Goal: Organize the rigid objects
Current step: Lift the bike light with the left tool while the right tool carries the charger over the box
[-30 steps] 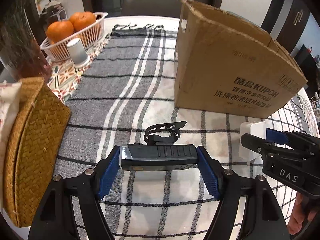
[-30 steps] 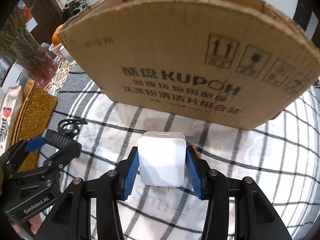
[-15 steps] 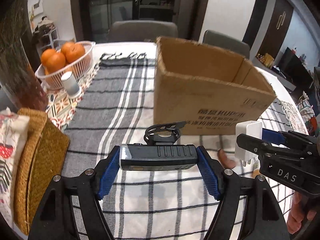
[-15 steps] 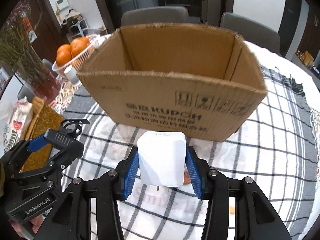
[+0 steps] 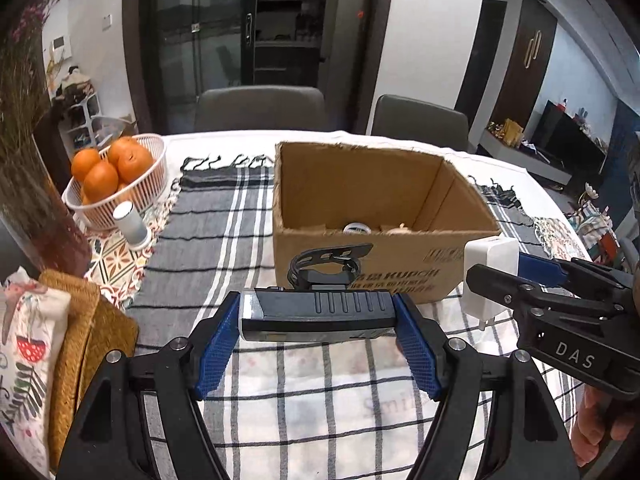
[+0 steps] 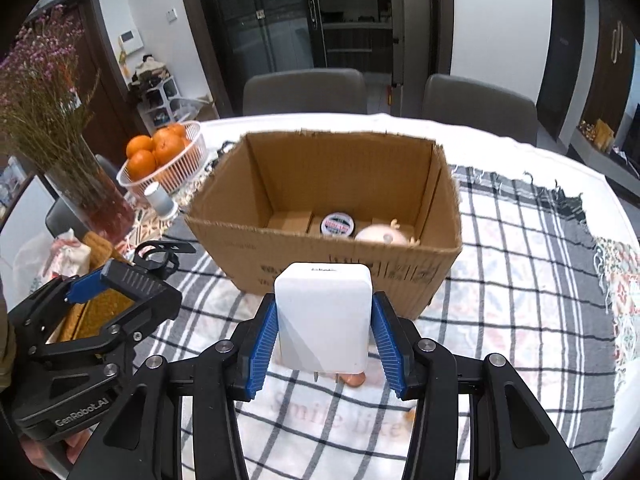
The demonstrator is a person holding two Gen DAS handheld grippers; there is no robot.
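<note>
The light (image 5: pixel 316 312), a black bar with a strap mount on top, lies crosswise between the pads of the left gripper (image 5: pixel 318 334), clamped at both ends. The charger (image 6: pixel 323 318), white, prongs down, is clamped upright in the right gripper (image 6: pixel 324 338), whose jaws are nearly closed. Both items hang above the cloth (image 6: pixel 520 280), just short of the box (image 6: pixel 320 184). Ahead, inside the box, lie a round tin (image 6: pixel 338 224) and a pale object. Beyond the left gripper, to its left, stands a basket (image 5: pixel 150 176) of oranges (image 5: pixel 100 174).
</note>
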